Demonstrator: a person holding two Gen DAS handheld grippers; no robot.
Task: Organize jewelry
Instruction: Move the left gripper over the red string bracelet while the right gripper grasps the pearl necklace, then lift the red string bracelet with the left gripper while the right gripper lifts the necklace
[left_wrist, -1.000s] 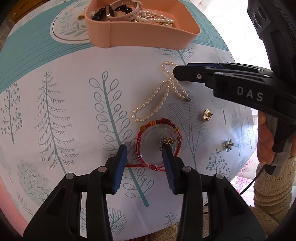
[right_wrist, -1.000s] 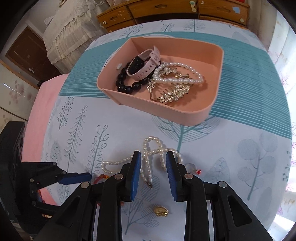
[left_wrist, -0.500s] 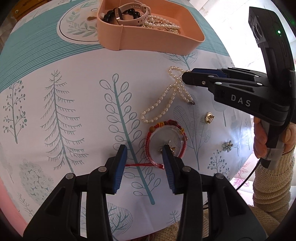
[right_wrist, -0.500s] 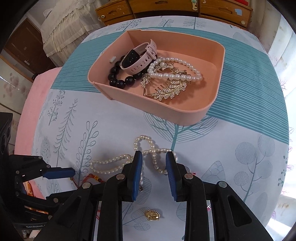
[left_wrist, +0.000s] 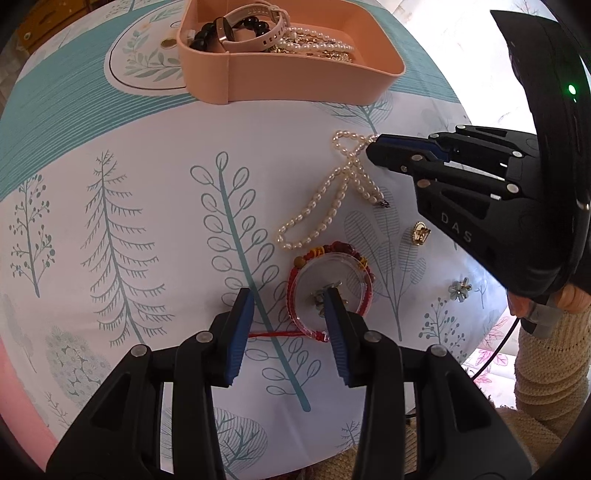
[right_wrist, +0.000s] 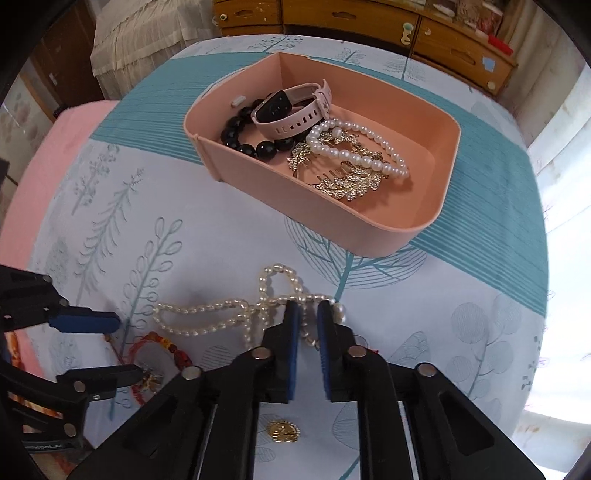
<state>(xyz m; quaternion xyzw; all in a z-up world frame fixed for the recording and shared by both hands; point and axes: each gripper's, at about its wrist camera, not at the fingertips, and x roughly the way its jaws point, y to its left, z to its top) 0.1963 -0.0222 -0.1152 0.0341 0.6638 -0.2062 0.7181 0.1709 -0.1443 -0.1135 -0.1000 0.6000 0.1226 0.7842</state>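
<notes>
In the left wrist view, the left gripper (left_wrist: 290, 312) is at the bottom centre of the frame. Its fingers are wide apart and hold nothing; the right one stands over a red bead bracelet (left_wrist: 330, 258), which lies around a clear round disc (left_wrist: 330, 282) carrying a small metal piece. A red cord from this bracelet runs left between the fingers. Above it, in the middle of the frame, a small pearl strand (left_wrist: 332, 199) lies loose on the printed cloth (left_wrist: 147, 184). To the right of the strand are a gold charm (left_wrist: 420, 233) and, lower right, a small flower ornament (left_wrist: 459, 290). The pink tray (left_wrist: 280, 79) is at the top centre.

In the right wrist view, the tray (right_wrist: 236, 168) sits in the upper centre and already holds a black bead bracelet (right_wrist: 255, 142), a pink watch (right_wrist: 291, 110), a large pearl necklace (right_wrist: 364, 157) and gold leaf hair combs (right_wrist: 343, 177). Below it, at the centre, the right gripper (right_wrist: 307, 319) has its fingers narrowed around a loop of the pearl strand (right_wrist: 207, 315), with a small gap left; whether they already press the pearls cannot be told.

So the task seems about half done: four pieces are in the tray, and the strand, the red bracelet, the disc piece, the charm and the flower remain outside on the cloth. The strand looks to be the next one to go in.
</notes>
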